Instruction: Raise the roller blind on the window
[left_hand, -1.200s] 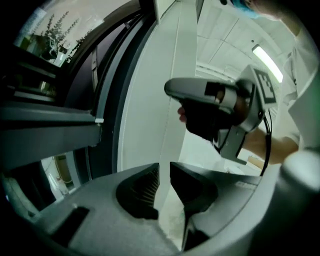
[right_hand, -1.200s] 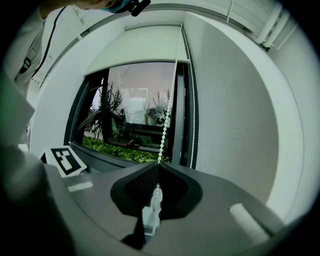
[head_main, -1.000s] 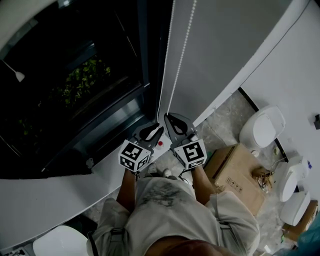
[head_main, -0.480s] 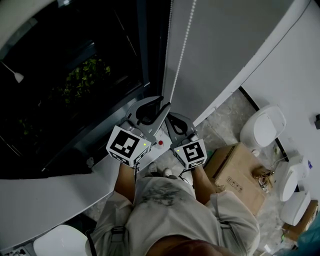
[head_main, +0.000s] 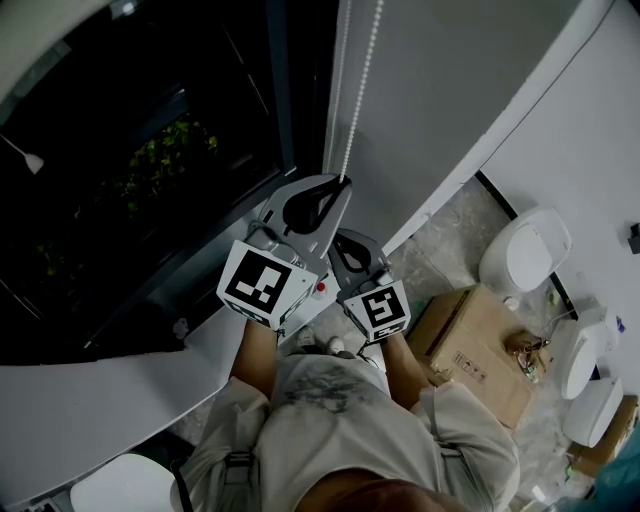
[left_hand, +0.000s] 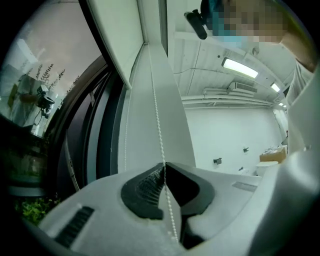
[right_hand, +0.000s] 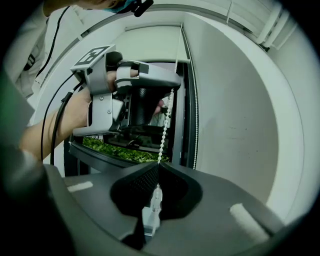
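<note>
- My right tool (right_hand: 158, 166) is clenched on the bead chain (right_hand: 164, 125), taking the lower grip.
- My left tool (left_hand: 164, 166) is clamped on the same chain, higher, at 11 o'clock from the right one.
- The chain runs up toward 12 o'clock beside the dark window (head_main: 150, 150).
- The roller blind (right_hand: 152, 45) covers only the window's top.

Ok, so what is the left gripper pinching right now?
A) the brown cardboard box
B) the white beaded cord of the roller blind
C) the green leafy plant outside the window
B: the left gripper view shows the left gripper with its jaws closed together on the white beaded cord.
</note>
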